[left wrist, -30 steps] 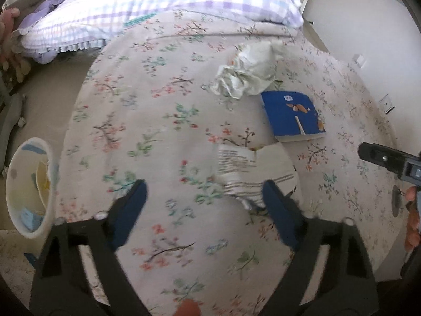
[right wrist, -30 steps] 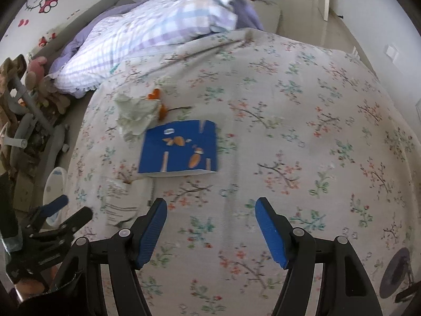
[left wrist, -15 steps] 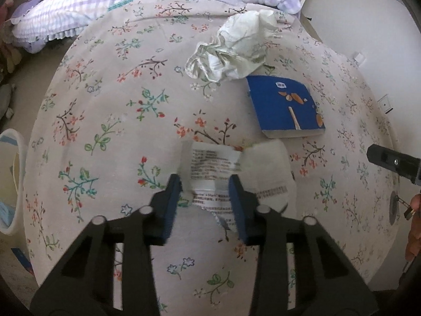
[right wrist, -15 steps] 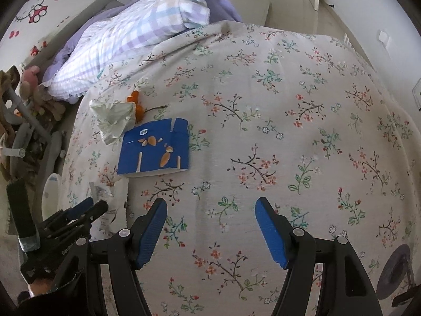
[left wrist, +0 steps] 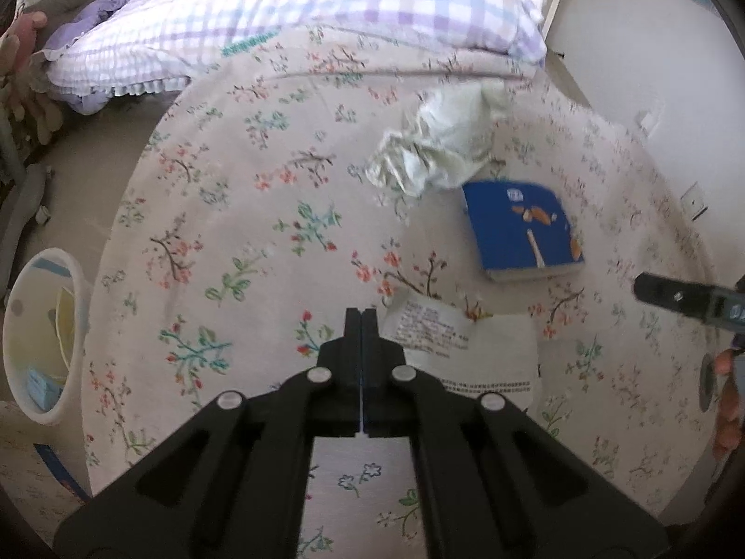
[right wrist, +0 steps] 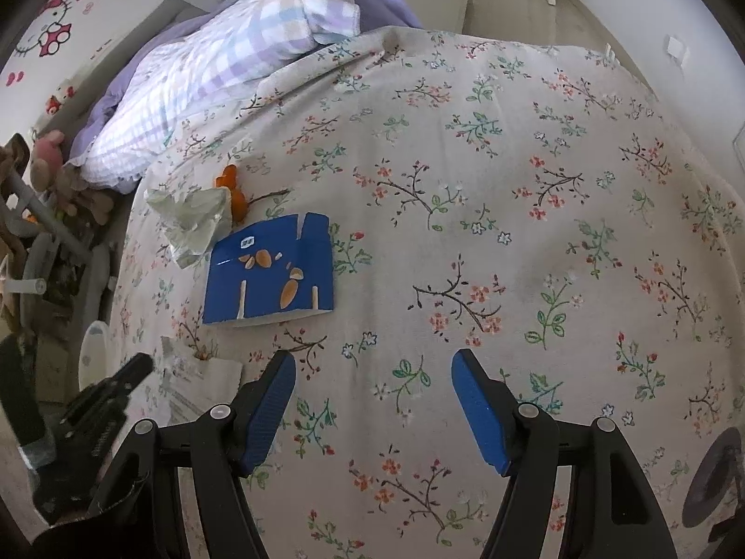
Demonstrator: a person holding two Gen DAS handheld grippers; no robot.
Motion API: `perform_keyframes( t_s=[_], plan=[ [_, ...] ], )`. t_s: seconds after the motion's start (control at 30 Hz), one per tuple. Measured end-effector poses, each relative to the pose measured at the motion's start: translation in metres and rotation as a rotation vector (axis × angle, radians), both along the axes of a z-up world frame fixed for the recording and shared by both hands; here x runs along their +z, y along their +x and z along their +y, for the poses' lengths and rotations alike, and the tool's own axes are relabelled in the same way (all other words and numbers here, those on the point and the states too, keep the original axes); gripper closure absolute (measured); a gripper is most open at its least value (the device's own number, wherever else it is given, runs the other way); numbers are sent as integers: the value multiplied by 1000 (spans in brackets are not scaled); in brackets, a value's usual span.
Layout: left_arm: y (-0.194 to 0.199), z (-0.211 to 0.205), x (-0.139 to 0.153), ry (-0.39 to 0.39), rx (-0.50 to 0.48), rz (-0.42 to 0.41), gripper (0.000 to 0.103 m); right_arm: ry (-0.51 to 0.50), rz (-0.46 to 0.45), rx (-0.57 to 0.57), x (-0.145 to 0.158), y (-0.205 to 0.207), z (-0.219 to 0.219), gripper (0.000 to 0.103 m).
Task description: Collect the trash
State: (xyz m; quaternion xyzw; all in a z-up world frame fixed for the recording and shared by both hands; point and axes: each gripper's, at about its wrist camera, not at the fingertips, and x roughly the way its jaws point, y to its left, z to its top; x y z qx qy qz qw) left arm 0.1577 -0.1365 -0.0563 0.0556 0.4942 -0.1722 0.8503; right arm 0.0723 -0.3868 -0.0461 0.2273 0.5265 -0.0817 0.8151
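Observation:
A flat white printed wrapper [left wrist: 461, 349] lies on the floral bedspread [left wrist: 260, 214], just right of my left gripper [left wrist: 362, 314], whose jaws are fully shut with nothing visible between them. The wrapper also shows in the right wrist view [right wrist: 200, 372]. A crumpled white paper bag [left wrist: 442, 144] lies farther back, by a blue box [left wrist: 521, 228]. In the right wrist view the bag [right wrist: 191, 219] lies beside an orange scrap [right wrist: 233, 191] and the blue box [right wrist: 270, 275]. My right gripper [right wrist: 372, 396] is open and empty above the bedspread.
A white waste bin [left wrist: 42, 340] stands on the floor left of the bed. A checked pillow [left wrist: 298, 14] lies at the head. A wall [left wrist: 652, 46] runs along the right side. Plush toys and grey clutter [right wrist: 42, 214] stand beside the bed.
My left gripper closed from wide open to fully shut and pulled back up from the wrapper, which still lies on the bed. My right gripper moved slightly forward, still open.

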Motion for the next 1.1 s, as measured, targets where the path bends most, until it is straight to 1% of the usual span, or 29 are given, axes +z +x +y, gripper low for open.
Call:
perform_keyframes(
  t_s=[0.07, 0.1, 0.13, 0.17, 0.2, 0.23, 0.27, 0.3, 0.33, 0.43, 0.53, 0.6, 0.63, 0.7, 0.77, 0.8, 0.83, 0.93, 0.97, 1.0, 1.07, 1.1],
  plan=[
    [3, 2, 4, -19, 3, 2, 103, 7, 5, -9, -3, 2, 0, 32],
    [6, 5, 5, -43, -4, 13, 103, 13, 7, -16, -4, 2, -1, 32],
    [9, 6, 4, -69, -18, 41, 103, 19, 9, -22, -4, 3, -2, 32],
    [8, 7, 5, -77, -17, 54, 101, 21, 9, -24, -4, 3, -2, 32],
    [9, 8, 3, -88, -18, 71, 86, 21, 8, -27, -4, 3, -2, 32],
    [8, 7, 2, -100, -25, 83, 61, 20, 7, -27, -4, 2, -1, 32],
    [9, 6, 0, -111, -24, 86, 48, 18, 6, -29, -4, 2, -1, 32],
    [7, 6, 1, -120, -24, 80, 40, 17, 6, -29, -3, 2, -1, 32],
    [6, 4, 1, -126, -27, 77, 40, 16, 7, -29, -3, 1, -1, 32],
    [5, -2, -4, -138, -34, 106, 40, 13, 10, -31, -4, -1, -3, 32],
    [5, -13, -16, -98, -50, 128, 42, 6, 14, -32, -5, -3, -6, 32],
    [5, -21, -27, -41, -64, 136, 49, 5, 17, -33, -5, -5, -8, 32],
    [1, -26, -28, 0, -83, 89, 54, 5, 18, -32, -6, -6, -9, 32],
    [-11, -37, -29, 72, -136, 9, 59, 3, 22, -33, -7, -7, -10, 32],
    [-18, -43, -28, 111, -153, -33, 65, 3, 26, -32, -9, -7, -11, 32],
    [-20, -43, -27, 124, -155, -42, 75, 3, 27, -33, -9, -6, -11, 32],
    [-20, -43, -26, 138, -154, -51, 83, 4, 28, -34, -9, -6, -11, 32],
    [-22, -42, -24, 138, -167, -52, 89, 7, 26, -35, -8, -4, -9, 32],
    [-22, -41, -23, 135, -166, -51, 94, 8, 24, -35, -8, -3, -8, 32],
    [-22, -39, -21, 134, -159, -52, 103, 9, 19, -34, -6, -3, -7, 32],
    [-20, -32, -22, 88, -151, -11, 103, 12, 12, -34, -5, -1, -6, 32],
    [-20, -28, -19, 69, -143, -7, 103, 14, 6, -37, -3, -1, -5, 32]
  ],
)
